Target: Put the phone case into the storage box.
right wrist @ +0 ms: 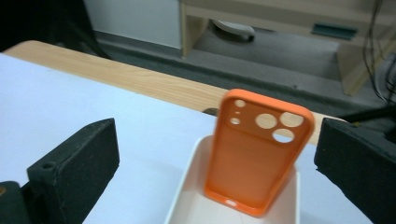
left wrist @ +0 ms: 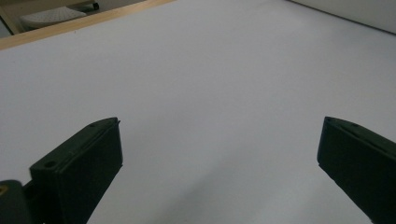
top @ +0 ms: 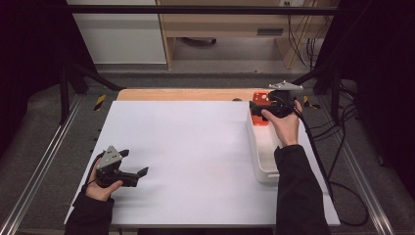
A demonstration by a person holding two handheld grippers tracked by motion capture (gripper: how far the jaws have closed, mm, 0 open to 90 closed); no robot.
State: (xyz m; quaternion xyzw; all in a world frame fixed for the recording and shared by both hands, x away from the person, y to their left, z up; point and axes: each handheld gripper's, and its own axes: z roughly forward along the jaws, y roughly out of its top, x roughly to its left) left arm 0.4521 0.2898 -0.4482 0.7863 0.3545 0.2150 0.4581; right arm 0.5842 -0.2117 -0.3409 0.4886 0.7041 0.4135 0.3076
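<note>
An orange phone case [top: 261,98] [right wrist: 256,154] stands tilted on its short end at the far end of a long white bin [top: 262,157] [right wrist: 186,191], camera holes up. My right gripper [top: 253,110] [right wrist: 218,125] hovers over that end of the bin, open. Its jaws stand wide on either side of the case without touching it. Low on the left of the white table top [top: 195,147], my left gripper [top: 135,161] [left wrist: 219,135] is open with nothing between its jaws, only bare white surface [left wrist: 210,70] ahead.
The bin lies lengthwise along the table's right side. A wooden strip [top: 181,94] borders the far edge. Cables [top: 342,147] trail off the right side. Black frame posts [top: 63,88] and metal rails [top: 39,166] flank the table.
</note>
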